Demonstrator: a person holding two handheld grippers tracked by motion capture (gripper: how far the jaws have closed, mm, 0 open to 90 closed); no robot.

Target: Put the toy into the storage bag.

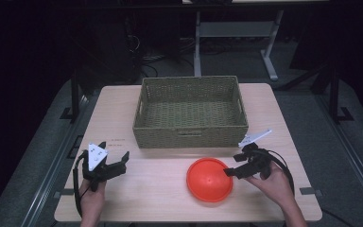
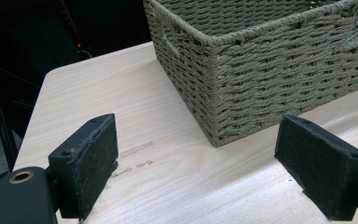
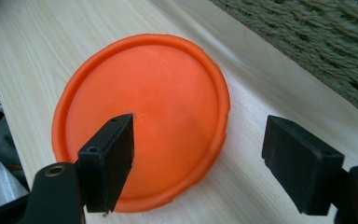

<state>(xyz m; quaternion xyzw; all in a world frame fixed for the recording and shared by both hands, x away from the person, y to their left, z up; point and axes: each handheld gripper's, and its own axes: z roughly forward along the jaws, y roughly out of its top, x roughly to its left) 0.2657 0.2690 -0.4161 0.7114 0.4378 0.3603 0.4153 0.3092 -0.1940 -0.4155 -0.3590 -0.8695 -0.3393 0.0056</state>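
Pale wooden table (image 1: 137,189) is seen under both grippers, with dark floor around it. At the left, the left gripper (image 1: 118,163) is held low over the table, jaws wide apart and nothing between them; the woven basket (image 2: 270,70) stands ahead of it and to its right. At the right, the right gripper (image 1: 231,171) is placed at the rim of the orange disc (image 3: 144,121), jaws spread wide and gripping nothing: one pad (image 3: 107,163) is over the disc, the other beside its edge. To take the disc well, the rim should probably be brought fully between the pads before closing, so that it is not pushed away.
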